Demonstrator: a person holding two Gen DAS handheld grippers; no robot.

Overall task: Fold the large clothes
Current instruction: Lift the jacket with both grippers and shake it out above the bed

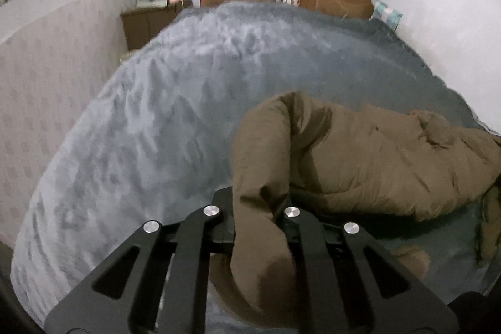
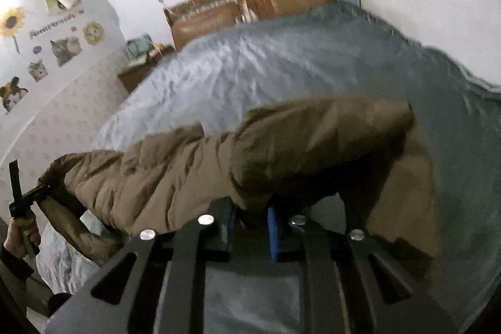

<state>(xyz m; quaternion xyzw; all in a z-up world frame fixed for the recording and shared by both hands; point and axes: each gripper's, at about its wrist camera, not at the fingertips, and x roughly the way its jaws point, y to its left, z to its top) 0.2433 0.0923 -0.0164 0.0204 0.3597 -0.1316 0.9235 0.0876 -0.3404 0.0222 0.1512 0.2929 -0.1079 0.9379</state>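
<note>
The left gripper [image 1: 255, 224] clenches a sleeve end of the brown padded jacket [image 1: 375, 165]; the right gripper [image 2: 250, 224] pinches its edge. The jacket hangs bunched ahead of both above the bed [image 1: 156, 115], folding barely begun.

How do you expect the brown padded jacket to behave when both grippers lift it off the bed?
The brown padded jacket will probably sag between the left gripper and the right gripper, since it already droops in soft folds. Its puffy quilting suggests it is light but bulky. The smooth shell may slip.
</note>
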